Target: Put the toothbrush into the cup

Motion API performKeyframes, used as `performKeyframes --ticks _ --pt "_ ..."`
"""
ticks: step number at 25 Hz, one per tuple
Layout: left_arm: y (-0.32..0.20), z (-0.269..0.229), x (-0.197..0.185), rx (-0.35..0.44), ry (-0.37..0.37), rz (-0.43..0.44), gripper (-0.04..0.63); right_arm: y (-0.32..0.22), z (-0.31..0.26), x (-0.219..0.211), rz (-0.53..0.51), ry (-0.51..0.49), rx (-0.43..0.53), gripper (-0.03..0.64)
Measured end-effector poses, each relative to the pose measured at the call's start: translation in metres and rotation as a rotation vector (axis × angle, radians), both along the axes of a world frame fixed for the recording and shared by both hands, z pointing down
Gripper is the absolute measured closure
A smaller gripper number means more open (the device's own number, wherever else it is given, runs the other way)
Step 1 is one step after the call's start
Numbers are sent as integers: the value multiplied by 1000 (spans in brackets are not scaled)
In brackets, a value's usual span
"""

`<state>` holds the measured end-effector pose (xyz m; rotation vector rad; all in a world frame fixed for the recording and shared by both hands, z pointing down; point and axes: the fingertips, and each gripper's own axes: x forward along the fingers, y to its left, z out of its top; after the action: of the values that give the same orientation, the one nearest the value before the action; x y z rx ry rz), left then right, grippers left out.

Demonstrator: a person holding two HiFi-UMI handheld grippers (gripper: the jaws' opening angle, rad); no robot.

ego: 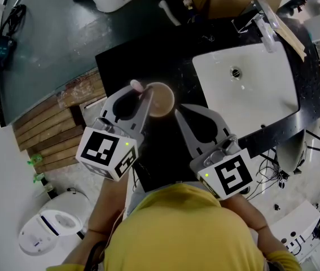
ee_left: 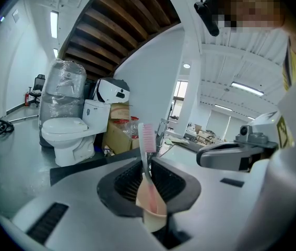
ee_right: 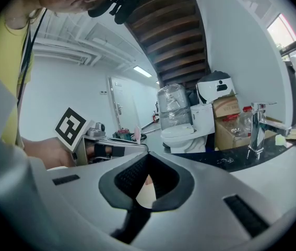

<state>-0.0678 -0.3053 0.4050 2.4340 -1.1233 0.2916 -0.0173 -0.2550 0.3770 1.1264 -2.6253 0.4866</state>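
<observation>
- Toothbrush (ee_left: 146,140): pink bristles, upright, centre of the left gripper view.
- Left hand-held gripper (ee_left: 146,163): clamped on the toothbrush handle, just left of the cup.
- Cup (ego: 161,99): beige, standing on the black counter (ego: 148,61) at the centre of the head view. Whether the handle end reaches into it cannot be told.
- Right hand-held gripper (ego: 176,112): jaws together and empty, tips just beside the cup's lower right rim.
- Sink (ego: 255,89): white, upper right of the frame.

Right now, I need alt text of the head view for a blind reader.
From above, the left gripper holds a pink-headed toothbrush beside a tan cup on a black counter, with the right gripper close to the cup's other side. A white sink lies to the right.
</observation>
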Motion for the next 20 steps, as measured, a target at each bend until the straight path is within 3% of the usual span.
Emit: performKeyframes --ticks 20 --pt "-2 6 -11 -38 17 -49 505 1 -2 -2 -5 -2 6 601"
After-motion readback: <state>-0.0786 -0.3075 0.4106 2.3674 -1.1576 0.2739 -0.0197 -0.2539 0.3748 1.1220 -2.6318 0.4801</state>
